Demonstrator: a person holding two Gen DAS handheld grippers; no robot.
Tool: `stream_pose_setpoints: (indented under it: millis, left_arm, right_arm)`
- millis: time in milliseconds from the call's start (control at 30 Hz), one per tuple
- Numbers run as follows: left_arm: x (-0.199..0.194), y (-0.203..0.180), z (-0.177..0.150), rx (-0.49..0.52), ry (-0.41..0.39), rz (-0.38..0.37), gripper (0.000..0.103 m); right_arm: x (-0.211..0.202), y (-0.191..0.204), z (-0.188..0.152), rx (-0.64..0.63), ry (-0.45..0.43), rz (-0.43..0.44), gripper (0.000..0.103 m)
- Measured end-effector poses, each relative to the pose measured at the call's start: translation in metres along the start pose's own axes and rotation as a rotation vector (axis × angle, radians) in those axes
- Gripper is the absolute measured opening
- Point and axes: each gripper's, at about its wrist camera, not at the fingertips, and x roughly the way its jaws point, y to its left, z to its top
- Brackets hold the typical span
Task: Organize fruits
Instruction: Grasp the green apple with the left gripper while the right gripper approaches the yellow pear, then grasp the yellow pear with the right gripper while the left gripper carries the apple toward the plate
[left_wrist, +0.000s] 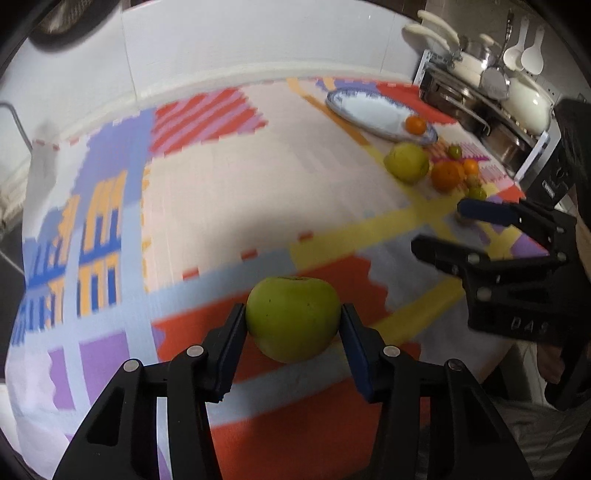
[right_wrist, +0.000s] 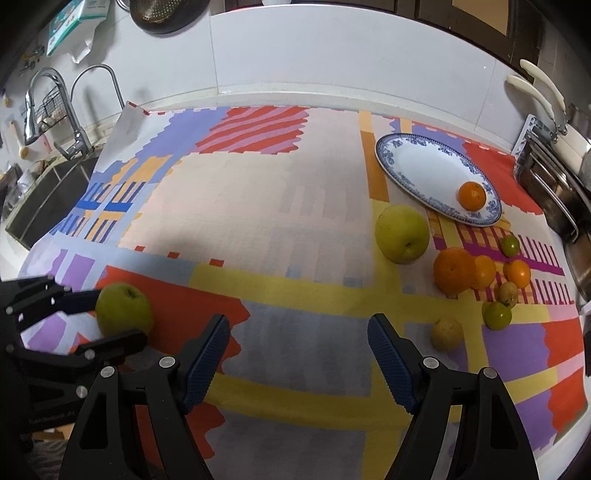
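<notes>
A green apple sits between the blue pads of my left gripper, which touch it on both sides, low over the patterned cloth. In the right wrist view the same apple and left gripper are at the far left. My right gripper stands open over the cloth with nothing between its fingers. A blue-rimmed white plate at the back right holds one orange. In front of it lie a large yellow-green fruit, several oranges, small green fruits and a small yellow fruit.
The colourful cloth covers the counter up to a white tiled wall. A sink with faucets lies at the left. A metal rack with pans borders the right edge, close to the plate.
</notes>
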Motion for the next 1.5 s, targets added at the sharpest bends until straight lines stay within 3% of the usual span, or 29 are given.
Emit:
stream_pose_setpoints:
  millis: [333,600,833,1167,1500]
  left_arm:
    - [0.010,-0.030,0.056,0.096,-0.103,0.009,0.050]
    - [0.027,-0.040,0.089,0.108,-0.119,0.013,0.050]
    - [0.045,-0.037,0.105,0.109,-0.102,0.017,0.050]
    - [0.062,-0.034,0.114,0.106,-0.077,0.028,0.050]
    - [0.065,-0.039,0.125,0.116,-0.085,0.016,0.050]
  right_arm:
    - [-0.006,-0.041,0.043,-0.042,-0.061,-0.066,0.078]
    - [0.026,-0.073,0.064,-0.036,0.006,-0.052,0.077]
    - [0.055,-0.086,0.068,-0.026,0.077,-0.027,0.074]
    - [0.077,-0.092,0.067,-0.014,0.129,0.007,0.052]
    - [0.075,-0.098,0.067,0.014,0.114,0.021,0.051]
